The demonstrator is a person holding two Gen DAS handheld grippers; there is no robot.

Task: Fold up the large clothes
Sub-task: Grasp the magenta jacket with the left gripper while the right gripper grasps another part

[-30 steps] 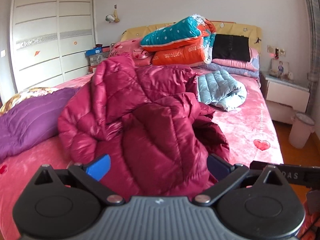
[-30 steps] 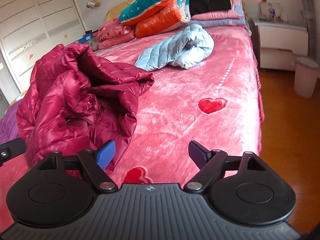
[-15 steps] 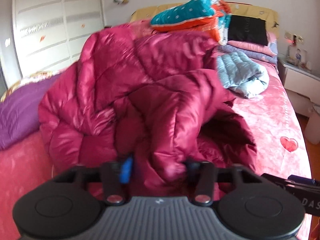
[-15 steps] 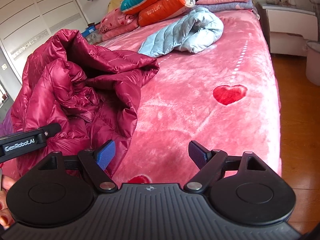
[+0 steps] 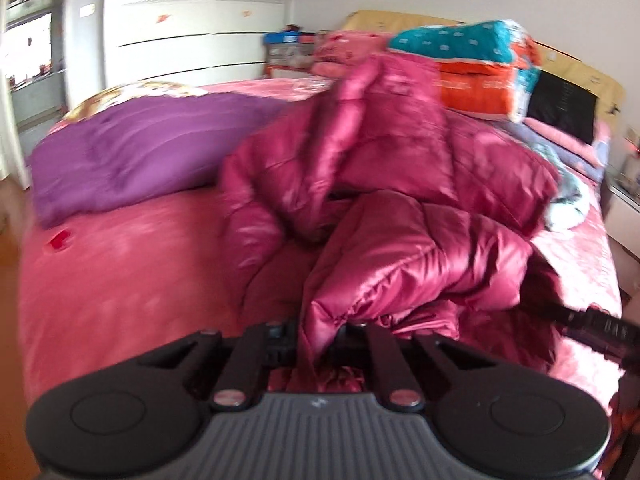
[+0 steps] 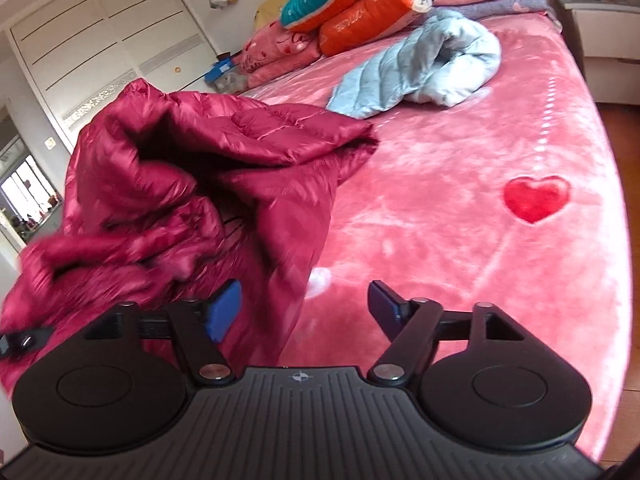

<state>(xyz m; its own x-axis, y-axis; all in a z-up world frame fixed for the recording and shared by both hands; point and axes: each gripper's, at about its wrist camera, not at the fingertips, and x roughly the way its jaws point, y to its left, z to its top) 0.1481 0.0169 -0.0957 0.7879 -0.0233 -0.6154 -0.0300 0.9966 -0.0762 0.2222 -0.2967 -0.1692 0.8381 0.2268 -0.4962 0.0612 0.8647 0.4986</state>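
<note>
We see the left gripper (image 5: 316, 340) pinching the red jacket (image 5: 400, 208); right gripper (image 6: 304, 312) closing, empty; blue jacket (image 6: 424, 68) near the bed's (image 6: 460, 240) head.

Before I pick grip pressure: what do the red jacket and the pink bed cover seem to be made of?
Red jacket: apparently slick, glossy synthetic shell over puffy filling; sheen and quilted stitch lines suggest a down-style coat. Pink bed cover: looks like soft plush fleece; fuzzy nap with pale brushed streaks. Exact fibres cannot be told.

Bedroom in a home: bed (image 6: 460, 240) with pink heart-print blanket, stacked folded quilts (image 6: 352, 4) and pillows against the headboard (image 5: 400, 20), white sliding-door wardrobe (image 5: 180, 40), white bedside cabinet (image 6: 600, 28), wooden floor (image 6: 628, 160).
</note>
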